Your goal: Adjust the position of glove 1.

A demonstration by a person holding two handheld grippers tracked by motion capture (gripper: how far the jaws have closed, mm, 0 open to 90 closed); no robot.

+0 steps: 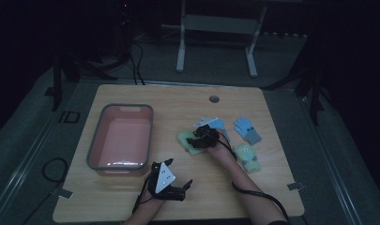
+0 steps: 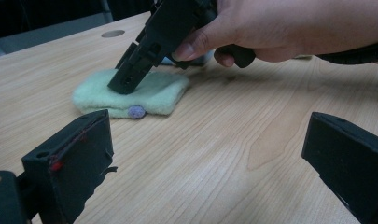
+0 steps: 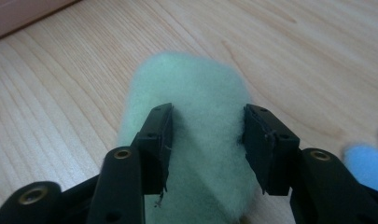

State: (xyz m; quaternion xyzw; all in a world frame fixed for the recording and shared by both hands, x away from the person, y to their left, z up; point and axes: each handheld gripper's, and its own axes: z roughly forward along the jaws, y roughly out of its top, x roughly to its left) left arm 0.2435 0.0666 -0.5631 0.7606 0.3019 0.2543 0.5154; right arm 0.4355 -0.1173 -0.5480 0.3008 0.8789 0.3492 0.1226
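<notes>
A pale green fuzzy mitten (image 1: 184, 139) lies flat on the wooden table (image 1: 131, 197), right of a pink bin. My right gripper (image 1: 199, 139) points down onto it. In the right gripper view the mitten (image 3: 200, 79) runs between the two jaws of the gripper (image 3: 207, 121), which stand apart on the fabric without pinching it. The left gripper view has the mitten (image 2: 154, 93) with a small purple spot on its near edge and the right gripper (image 2: 126, 81) resting on top. My left gripper (image 2: 210, 140) is wide open with nothing in it, near the table's front edge (image 1: 180, 172).
The pink bin (image 1: 119, 107) with a grey rim stands at the left and has nothing in it. Blue gloves (image 1: 247, 129) and a green-yellow mitten (image 1: 247, 157) lie to the right of the right hand. A round cable hole (image 1: 214, 99) sits near the far edge.
</notes>
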